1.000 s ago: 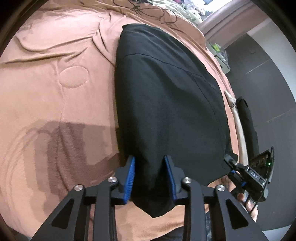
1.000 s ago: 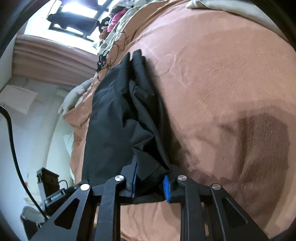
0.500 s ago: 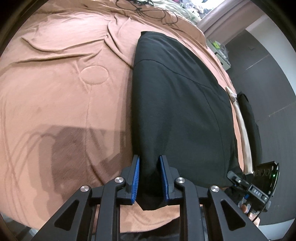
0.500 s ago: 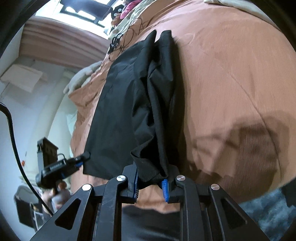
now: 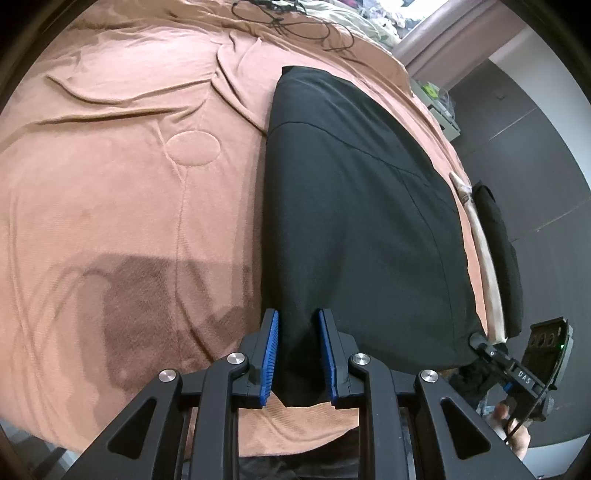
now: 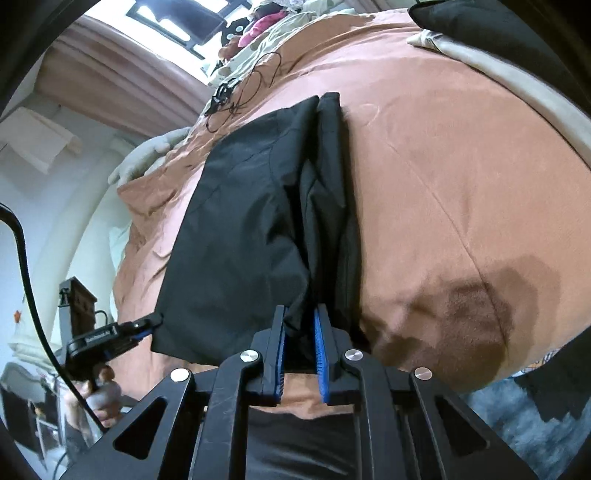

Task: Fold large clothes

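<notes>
A large black garment (image 5: 351,221) lies lengthwise on a brown bed cover (image 5: 129,184), folded into a long panel. My left gripper (image 5: 297,317) is shut on its near left corner, the cloth pinched between the blue pads. In the right wrist view the same garment (image 6: 240,240) shows bunched folds along its right side. My right gripper (image 6: 299,310) has the near right edge between its pads and its jaws are closing on it. Each gripper shows in the other's view, the right gripper (image 5: 480,341) and the left gripper (image 6: 155,321) both at near corners.
Black cables (image 5: 295,22) lie tangled at the far end of the bed. A dark folded item (image 5: 495,240) and a beige strip (image 5: 480,240) run along the bed's right edge. A pale cloth (image 6: 498,62) lies at the far right. A hand (image 6: 99,384) holds the left gripper.
Both grippers narrowed on the garment's near corners and pulled it toward the near bed edge; the garment now lies straighter. The right gripper rose a little, with more of the bed in its view.
</notes>
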Motion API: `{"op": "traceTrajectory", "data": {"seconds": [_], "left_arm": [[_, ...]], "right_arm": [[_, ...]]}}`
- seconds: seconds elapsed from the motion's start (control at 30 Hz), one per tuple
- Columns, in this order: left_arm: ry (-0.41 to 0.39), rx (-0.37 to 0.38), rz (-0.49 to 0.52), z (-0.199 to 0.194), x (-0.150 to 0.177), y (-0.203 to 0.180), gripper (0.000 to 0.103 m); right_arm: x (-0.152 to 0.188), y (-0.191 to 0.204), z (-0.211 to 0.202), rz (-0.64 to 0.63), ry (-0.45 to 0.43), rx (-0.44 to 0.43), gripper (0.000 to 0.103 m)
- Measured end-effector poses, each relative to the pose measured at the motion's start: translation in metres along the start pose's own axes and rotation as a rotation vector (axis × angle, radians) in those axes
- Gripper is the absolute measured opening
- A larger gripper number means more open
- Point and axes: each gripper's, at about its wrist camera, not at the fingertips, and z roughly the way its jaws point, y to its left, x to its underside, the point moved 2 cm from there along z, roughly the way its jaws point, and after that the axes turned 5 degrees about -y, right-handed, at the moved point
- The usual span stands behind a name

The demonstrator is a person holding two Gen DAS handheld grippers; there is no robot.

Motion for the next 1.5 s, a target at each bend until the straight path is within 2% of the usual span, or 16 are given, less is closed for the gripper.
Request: {"op": "traceTrajectory", "data": {"seconds": [0.13, 0.27, 0.33, 0.37, 0.4, 0.43, 0.5, 0.53, 0.57, 0.6, 0.63, 0.97, 1.07, 1.5], "left_arm": [[0.001, -0.007, 0.009, -0.001, 0.003, -0.002, 0.022], [0.005, -0.029, 0.036, -0.003, 0.003, -0.005, 0.023], [0.013, -0.036, 0.042, -0.003, 0.002, -0.005, 0.023], [0.026, -0.035, 0.038, -0.001, 0.0, -0.003, 0.026], [0.041, -0.026, 0.027, 0.0, -0.003, -0.002, 0.032], [0.05, -0.015, 0.016, 0.001, -0.006, 0.001, 0.035], [0.045, 0.001, -0.003, 0.0, -0.013, 0.004, 0.05], [0.036, -0.004, -0.003, -0.001, -0.015, 0.004, 0.054], [0.022, -0.011, 0.0, -0.002, -0.018, 0.004, 0.063], [0.011, -0.011, 0.0, -0.002, -0.021, 0.005, 0.069], [0.005, -0.009, -0.001, -0.002, -0.023, 0.003, 0.07], [0.017, 0.005, -0.04, 0.028, -0.058, 0.006, 0.07], [0.023, 0.014, -0.041, 0.04, -0.07, 0.007, 0.07], [0.028, 0.034, -0.044, 0.091, -0.126, 0.003, 0.07]], "right_arm": [[0.012, -0.003, -0.001, -0.001, 0.009, 0.024, 0.01], [0.017, -0.006, -0.001, 0.048, 0.02, -0.008, 0.011], [0.015, -0.01, -0.003, 0.074, 0.027, -0.017, 0.019], [0.012, -0.012, -0.005, 0.084, 0.028, -0.011, 0.03], [0.01, -0.014, -0.007, 0.085, 0.022, -0.005, 0.042], [0.007, -0.015, -0.01, 0.081, 0.009, 0.002, 0.047], [-0.003, -0.018, -0.015, 0.078, -0.016, -0.003, 0.063], [-0.006, -0.02, -0.016, 0.081, -0.02, -0.006, 0.067], [-0.01, -0.021, -0.016, 0.083, -0.026, -0.009, 0.071], [-0.016, -0.023, -0.015, 0.082, -0.03, -0.014, 0.072], [-0.019, -0.025, -0.014, 0.081, -0.03, -0.018, 0.072], [-0.061, -0.038, 0.036, 0.102, 0.031, -0.069, 0.072], [-0.073, -0.04, 0.055, 0.11, 0.056, -0.099, 0.081], [-0.122, -0.038, 0.114, 0.117, 0.143, -0.21, 0.081]]}}
